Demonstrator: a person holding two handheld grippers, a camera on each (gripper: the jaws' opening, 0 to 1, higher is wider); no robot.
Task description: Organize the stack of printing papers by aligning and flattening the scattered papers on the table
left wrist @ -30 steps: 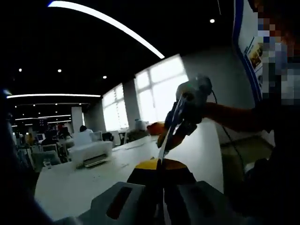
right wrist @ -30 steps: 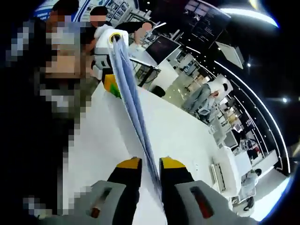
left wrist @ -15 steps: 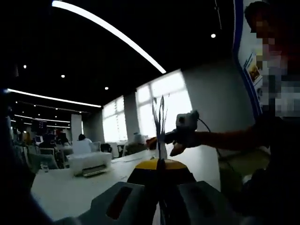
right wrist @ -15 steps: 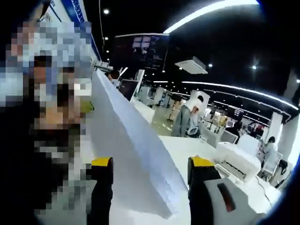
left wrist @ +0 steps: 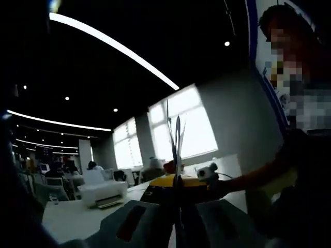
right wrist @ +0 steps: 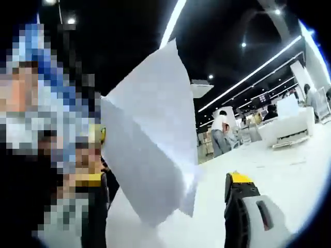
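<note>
I have the left hand-held gripper (left wrist: 177, 182) clamped on the stack of white printing papers (left wrist: 175, 139), which I see edge-on here: thin sheet edges rising upright from between the yellow-tipped jaws, lifted clear above the long white worktop (left wrist: 77, 217). In the right gripper view the same stack (right wrist: 150, 155) shows broadside as a wide white sheaf tilted up over the worktop (right wrist: 289, 170), its sheets fanned apart, with one corner sagging near the lower middle. My right hand-held gripper (right wrist: 165, 199) stands with its jaws spread wide, holding nothing; the sheaf sits between and ahead of them, and I cannot tell whether it touches either jaw.

My judgement is that this paper will handle light, limp and slippery. Sheets slide against each other easily, and a one-sided pinch lets the free side droop and splay. I would take hold near an edge, opposite the left grip, and keep the pinch gentle to avoid creasing.

By my count there is one stack and two grippers. How many sheets are in the stack is too fine to count. Beyond the worktop's far end sits one white printer-like box (left wrist: 102, 190), well apart from the stack.
</note>
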